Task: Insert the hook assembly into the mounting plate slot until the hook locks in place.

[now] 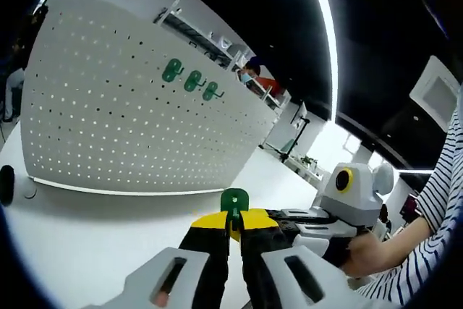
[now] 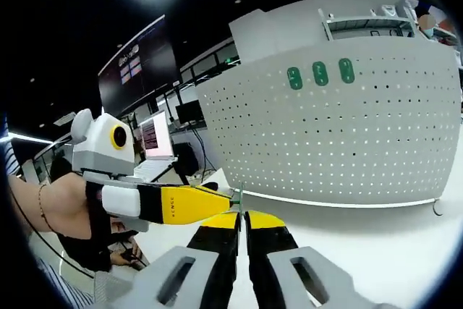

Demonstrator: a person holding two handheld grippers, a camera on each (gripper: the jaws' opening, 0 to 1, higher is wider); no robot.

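A white counter (image 1: 87, 244) carries a white pegboard panel (image 1: 123, 121) standing upright on it, its lower edge resting directly on the surface. Three green hooks (image 1: 192, 81) hang in a row high on the panel. A small dark object (image 1: 6, 182) lies at the panel's left end.

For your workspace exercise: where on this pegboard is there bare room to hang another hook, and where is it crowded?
Free: the pegboard holes below and left of the three green hooks, down to its bottom edge. The white table in front is bare too. Crowded: where both grippers meet around the green hook.
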